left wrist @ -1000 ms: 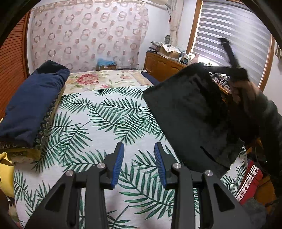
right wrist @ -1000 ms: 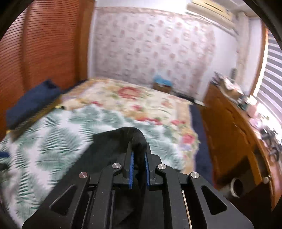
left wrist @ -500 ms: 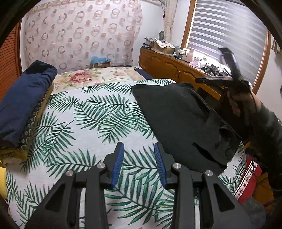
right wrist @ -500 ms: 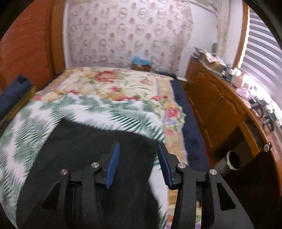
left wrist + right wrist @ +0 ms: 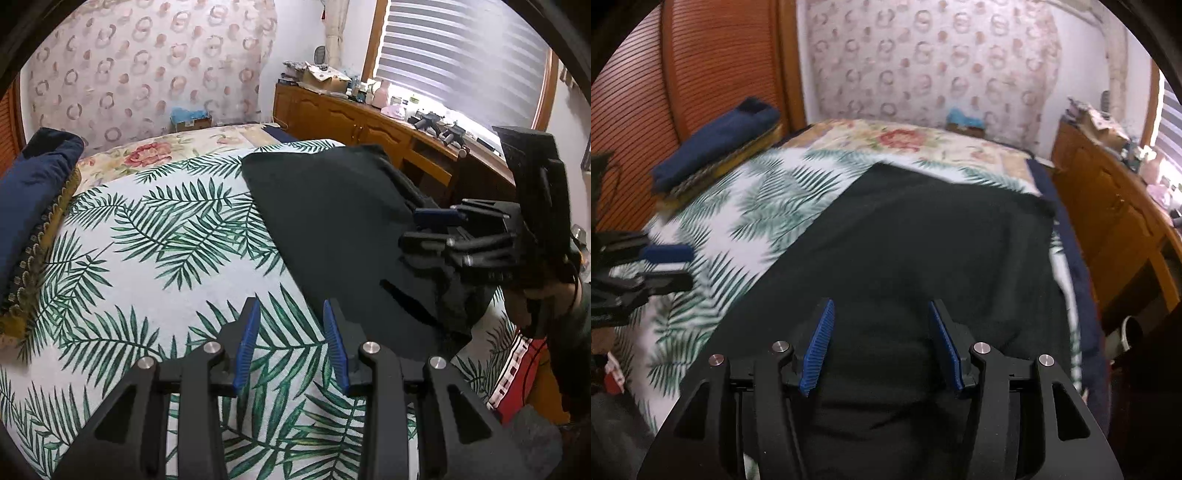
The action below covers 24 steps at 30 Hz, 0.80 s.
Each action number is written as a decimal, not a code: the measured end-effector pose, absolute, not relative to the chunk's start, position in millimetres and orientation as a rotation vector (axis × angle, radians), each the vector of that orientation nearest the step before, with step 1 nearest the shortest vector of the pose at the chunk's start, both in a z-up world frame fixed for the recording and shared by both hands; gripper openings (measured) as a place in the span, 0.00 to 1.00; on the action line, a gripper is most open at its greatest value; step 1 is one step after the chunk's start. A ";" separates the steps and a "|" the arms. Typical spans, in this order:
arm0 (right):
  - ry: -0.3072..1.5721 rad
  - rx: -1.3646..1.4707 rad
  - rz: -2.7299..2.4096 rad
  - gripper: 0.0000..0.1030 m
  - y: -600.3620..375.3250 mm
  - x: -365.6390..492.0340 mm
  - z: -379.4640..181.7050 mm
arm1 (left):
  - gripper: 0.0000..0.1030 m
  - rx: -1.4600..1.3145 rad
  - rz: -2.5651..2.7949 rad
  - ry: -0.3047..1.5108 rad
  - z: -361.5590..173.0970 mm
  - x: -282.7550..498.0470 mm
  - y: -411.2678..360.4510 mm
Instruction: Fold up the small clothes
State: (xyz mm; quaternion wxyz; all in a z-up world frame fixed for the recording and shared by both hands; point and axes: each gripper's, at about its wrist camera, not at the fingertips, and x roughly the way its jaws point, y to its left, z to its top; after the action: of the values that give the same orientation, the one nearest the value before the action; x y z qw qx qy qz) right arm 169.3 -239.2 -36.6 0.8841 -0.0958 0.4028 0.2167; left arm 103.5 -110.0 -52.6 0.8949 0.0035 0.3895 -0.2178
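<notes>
My right gripper (image 5: 882, 339), jaws opening and empty, hangs directly over the dark garment (image 5: 332, 229) spread lengthwise up the bed (image 5: 166, 266); my left gripper (image 5: 291, 343), half-open, waits beside it.

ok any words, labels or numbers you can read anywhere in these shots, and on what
None can be read.
Boxes and bottles on the wooden cabinet: any print is too small to read.
Red and white cloth at the bed's edge: a block pattern, no letters.
Dark garment: no visible label.

My ribbed blue pads (image 5: 820, 347) hover over matt dark cloth (image 5: 923, 236) on a smooth leaf-print bedsheet (image 5: 155, 258).
</notes>
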 end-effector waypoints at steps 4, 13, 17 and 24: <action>0.844 -0.219 0.486 0.52 -223.3 155.8 -43.5 | 0.33 0.007 -0.450 0.807 -52.3 101.6 -111.1; 0.894 -0.279 0.490 0.54 -206.2 143.3 -65.2 | 0.33 0.007 -0.443 0.812 -53.8 98.5 -109.5; 0.894 -0.274 0.492 0.51 -213.6 137.2 -66.6 | 0.33 -0.002 -0.447 0.807 -53.5 98.1 -108.0; 0.858 -0.247 0.499 0.07 -238.9 116.1 -52.4 | 0.33 0.011 -0.443 0.809 -50.6 95.0 -111.1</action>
State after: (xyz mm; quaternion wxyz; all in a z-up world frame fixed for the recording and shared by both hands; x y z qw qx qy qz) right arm 116.1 -238.9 -52.4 0.8720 -0.1182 0.4106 0.2388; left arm 95.0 -111.1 -50.6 0.8956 0.0053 0.3902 -0.2137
